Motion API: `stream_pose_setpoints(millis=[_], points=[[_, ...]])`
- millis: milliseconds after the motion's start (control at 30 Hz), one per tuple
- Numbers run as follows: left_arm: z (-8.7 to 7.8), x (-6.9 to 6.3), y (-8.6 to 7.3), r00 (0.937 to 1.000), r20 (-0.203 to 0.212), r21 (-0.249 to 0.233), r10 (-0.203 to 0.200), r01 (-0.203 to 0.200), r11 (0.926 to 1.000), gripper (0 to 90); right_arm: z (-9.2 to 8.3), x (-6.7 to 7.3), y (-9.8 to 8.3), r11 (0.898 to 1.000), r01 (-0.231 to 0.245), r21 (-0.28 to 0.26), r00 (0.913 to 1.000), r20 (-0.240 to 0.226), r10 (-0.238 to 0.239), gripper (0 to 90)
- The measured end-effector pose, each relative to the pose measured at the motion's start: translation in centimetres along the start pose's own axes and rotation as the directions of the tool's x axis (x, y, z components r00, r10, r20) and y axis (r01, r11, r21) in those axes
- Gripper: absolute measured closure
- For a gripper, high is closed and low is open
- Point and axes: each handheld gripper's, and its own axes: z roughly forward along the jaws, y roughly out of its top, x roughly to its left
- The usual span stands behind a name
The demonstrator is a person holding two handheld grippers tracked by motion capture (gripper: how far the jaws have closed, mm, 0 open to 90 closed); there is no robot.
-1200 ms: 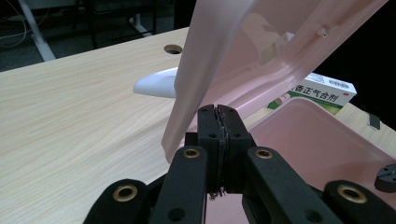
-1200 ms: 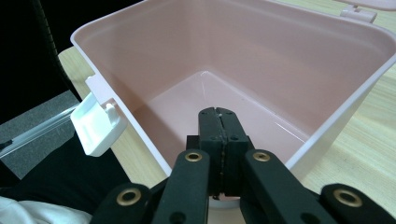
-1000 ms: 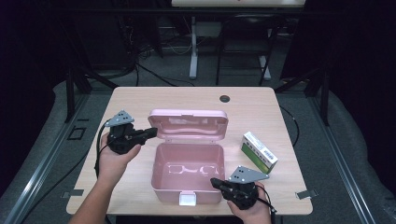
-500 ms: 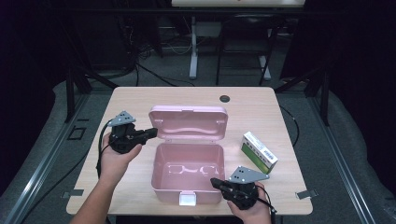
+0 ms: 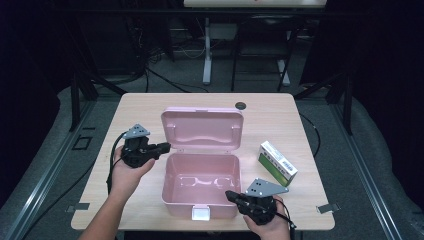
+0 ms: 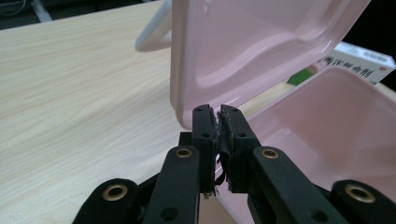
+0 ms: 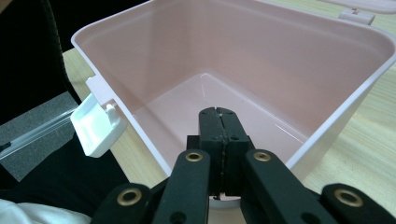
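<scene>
The box (image 5: 200, 185) stands open near the front middle of the table (image 5: 140, 107), its lid (image 5: 202, 128) raised behind it; the latch (image 5: 201, 214) hangs at the box's front wall; the carton (image 5: 278, 163) lies on the table just right of the box, apart from it; a small round disc (image 5: 241, 105) sits behind the lid, near the far edge; the left gripper (image 5: 165, 146) is at the lid's left lower corner; the right gripper (image 5: 231, 195) is at the box's front right corner.
</scene>
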Motion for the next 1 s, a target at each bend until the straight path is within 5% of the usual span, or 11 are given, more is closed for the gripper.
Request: stream_pose_setpoints(millis=[467,633,1000], points=[[1.8,0.3,-1.8,0.9999,-0.012,0.072,0.004,-0.003,0.9974,85.1,0.0,0.0,-0.1,1.000,-0.002,-0.006,1.0000,-0.004,0.002,90.0],[1.8,0.5,-2.1,0.9997,0.006,0.057,-0.023,0.023,0.9981,86.2,0.0,0.0,-0.1,1.000,-0.002,-0.007,1.0000,-0.003,0.002,90.0],[1.7,0.3,-2.3,0.9999,-0.010,0.048,-0.008,0.009,0.9988,86.6,0.0,-0.1,-0.1,1.000,0.001,-0.008,0.9999,-0.010,-0.001,90.0]])
